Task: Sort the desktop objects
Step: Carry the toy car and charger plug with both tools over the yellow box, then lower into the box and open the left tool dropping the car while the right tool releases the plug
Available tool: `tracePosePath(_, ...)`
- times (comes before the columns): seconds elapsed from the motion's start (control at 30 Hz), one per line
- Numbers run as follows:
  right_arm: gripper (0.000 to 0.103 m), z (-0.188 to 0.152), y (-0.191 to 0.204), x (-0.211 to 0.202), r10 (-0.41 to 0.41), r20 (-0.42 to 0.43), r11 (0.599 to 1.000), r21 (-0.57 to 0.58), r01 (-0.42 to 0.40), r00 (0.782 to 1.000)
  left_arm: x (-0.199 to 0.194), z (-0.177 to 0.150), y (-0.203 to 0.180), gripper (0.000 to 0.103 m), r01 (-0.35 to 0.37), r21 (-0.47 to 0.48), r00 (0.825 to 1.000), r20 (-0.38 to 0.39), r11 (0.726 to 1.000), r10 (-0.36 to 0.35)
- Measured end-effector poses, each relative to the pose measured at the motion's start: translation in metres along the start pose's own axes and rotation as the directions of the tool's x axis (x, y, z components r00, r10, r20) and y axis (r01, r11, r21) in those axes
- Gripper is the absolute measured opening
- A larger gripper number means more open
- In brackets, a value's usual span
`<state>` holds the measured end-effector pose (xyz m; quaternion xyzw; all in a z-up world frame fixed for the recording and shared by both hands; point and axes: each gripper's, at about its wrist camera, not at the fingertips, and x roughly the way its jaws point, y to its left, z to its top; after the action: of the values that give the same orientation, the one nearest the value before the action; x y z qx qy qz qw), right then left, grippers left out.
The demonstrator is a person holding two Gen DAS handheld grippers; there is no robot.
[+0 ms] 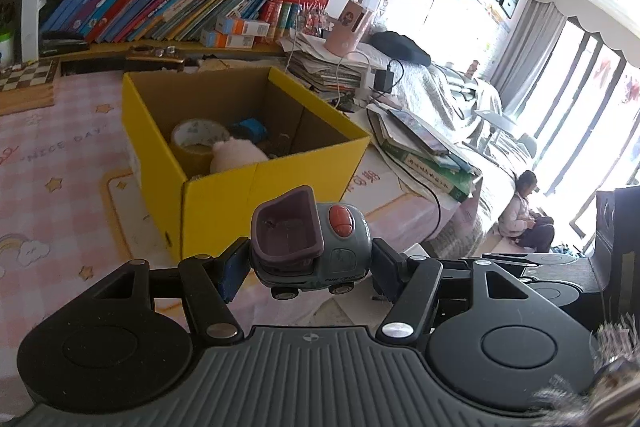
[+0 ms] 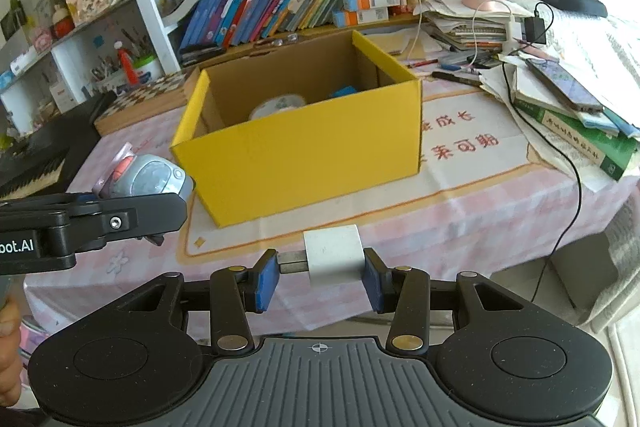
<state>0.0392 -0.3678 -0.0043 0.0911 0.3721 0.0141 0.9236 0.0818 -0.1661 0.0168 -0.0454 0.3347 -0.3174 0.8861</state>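
Both hands are loaded and short of the open yellow cardboard box (image 2: 304,147) on the pink-checked tabletop (image 2: 460,215). The left gripper (image 1: 306,267) clamps a small grey plastic toy truck (image 1: 308,247); the right gripper (image 2: 320,277) pinches a white cube-shaped charger plug (image 2: 334,253). A roll of tape (image 1: 198,139), a pink plush (image 1: 236,157) and a blue item (image 1: 250,131) already lie inside, so sorting looks well underway; these two drops remain.

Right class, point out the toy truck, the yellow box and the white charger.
toy truck (image 1: 320,247): left wrist view, on its grey cab side.
yellow box (image 2: 304,155): right wrist view, on its near outer wall.
white charger (image 2: 334,253): right wrist view, on its white body.
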Motion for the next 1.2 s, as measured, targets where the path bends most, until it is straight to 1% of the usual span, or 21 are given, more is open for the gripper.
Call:
tracePosePath(0.1,0.044,0.011,-0.012,0.003,0.016,0.016,1.000,-0.015,-0.016,1.000,0.010,0.009,-0.007,0.061,-0.025,-0.006,1.000,0.019,1.000,0.025)
tracePosePath(0.27,0.044,0.040,-0.031,0.007,0.051,0.070,0.997,-0.058,-0.047,0.996,0.024,0.030,-0.018,0.061,-0.062,-0.010,0.996,0.068,0.998,0.062)
tracePosePath(0.47,0.044,0.085,-0.047,0.020,0.091,0.141,0.988,-0.134,-0.072,0.986,0.042,0.066,-0.022,0.061,-0.124,-0.011,0.982,0.145,0.992,0.125)
tracePosePath(0.6,0.044,0.112,-0.050,0.040,0.117,0.153,0.973,-0.215,-0.082,0.981,0.061,0.089,-0.018,0.061,-0.174,-0.001,0.971,0.169,0.985,0.172)
tracePosePath(0.67,0.044,0.125,-0.049,0.054,0.134,0.138,0.963,-0.251,-0.096,0.981,0.073,0.098,-0.014,0.061,-0.187,-0.009,0.969,0.165,0.982,0.186)
tracePosePath(0.77,0.044,0.142,-0.044,0.077,0.155,0.097,0.942,-0.314,-0.118,0.983,0.094,0.111,-0.004,0.061,-0.205,-0.006,0.969,0.137,0.979,0.204)
tracePosePath(0.87,0.044,0.157,-0.035,0.101,0.170,0.038,0.916,-0.375,-0.144,0.985,0.117,0.120,0.008,0.061,-0.231,0.009,0.969,0.094,0.973,0.230)
tracePosePath(0.97,0.044,0.166,-0.025,0.129,0.166,-0.039,0.889,-0.427,-0.166,0.985,0.141,0.128,0.026,0.061,-0.252,-0.010,0.967,0.033,0.968,0.253)
tracePosePath(1.1,0.044,0.173,-0.015,0.162,0.141,-0.125,0.863,-0.471,-0.184,0.982,0.170,0.134,0.049,0.062,-0.299,-0.028,0.953,-0.050,0.954,0.298)
tracePosePath(1.2,0.044,0.176,-0.008,0.183,0.115,-0.186,0.839,-0.508,-0.196,0.976,0.185,0.137,0.062,0.062,-0.317,-0.040,0.945,-0.103,0.948,0.312)
